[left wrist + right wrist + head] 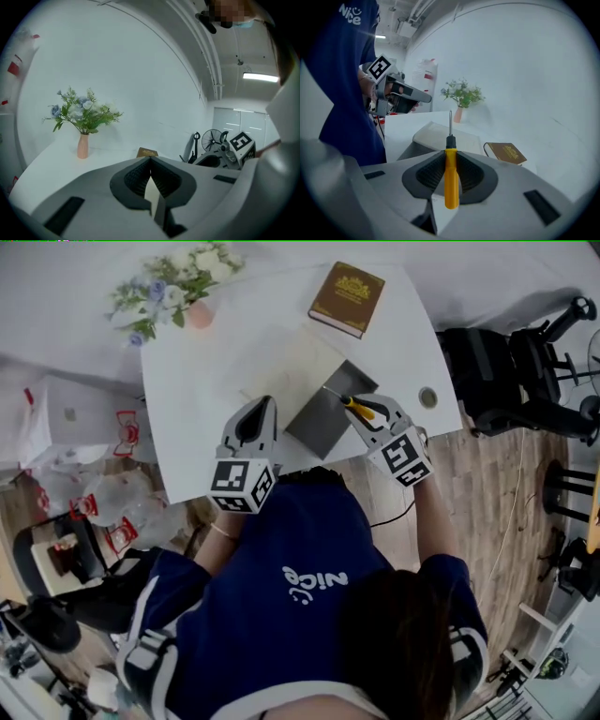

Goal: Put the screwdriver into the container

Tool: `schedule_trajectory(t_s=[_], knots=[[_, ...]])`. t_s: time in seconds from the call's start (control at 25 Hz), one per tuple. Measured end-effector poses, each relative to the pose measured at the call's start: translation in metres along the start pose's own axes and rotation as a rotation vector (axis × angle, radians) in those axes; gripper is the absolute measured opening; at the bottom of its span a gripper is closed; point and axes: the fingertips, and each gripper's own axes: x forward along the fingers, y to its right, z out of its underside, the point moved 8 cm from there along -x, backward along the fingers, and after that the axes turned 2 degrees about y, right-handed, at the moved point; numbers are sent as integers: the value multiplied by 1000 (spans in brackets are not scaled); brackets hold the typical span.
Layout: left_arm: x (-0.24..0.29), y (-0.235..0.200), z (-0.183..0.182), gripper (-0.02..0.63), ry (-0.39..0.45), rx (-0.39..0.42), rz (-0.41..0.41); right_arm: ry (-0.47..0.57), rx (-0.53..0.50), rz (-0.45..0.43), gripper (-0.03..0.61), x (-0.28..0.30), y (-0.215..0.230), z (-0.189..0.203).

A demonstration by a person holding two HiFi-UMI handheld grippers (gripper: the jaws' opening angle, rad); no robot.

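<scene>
A yellow-handled screwdriver (361,409) (451,173) is clamped between the pads of my right gripper (357,406) (451,152), its metal shaft pointing forward past the jaws. It hangs over the near right part of the grey container (322,420) (410,149) on the white table (225,381). A cream flat panel (286,362) lies against the container's far side. My left gripper (265,405) (150,159) is just left of the container, jaws together with nothing seen between them.
A brown book (347,298) (506,152) lies at the table's far right. A pink vase of flowers (178,292) (83,145) stands at the far left corner. A small round disc (428,397) sits by the right edge. A black office chair (511,371) stands right of the table.
</scene>
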Motion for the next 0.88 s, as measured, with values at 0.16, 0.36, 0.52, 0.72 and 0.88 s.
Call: schedule_trajectory(t_s=[0.16,0.36,0.52,0.72,0.88], knots=[[-2,0,1,17,12,-6,-64,-7,-103,-124,91,9,3,4],[-3,2,1,17,30,-5,-126,-61,-273,-273,91,20,5,12],[-10,3,5,17,24,-13,-181,-102,-398,-354,91,30,1,18],[-22,3,11,17,19,-11,-257,-160,-550,-500,91,51,-5,26],[-34,2,15,17,25,-22,-325,-190,-636,-564,91,65,-9,33]])
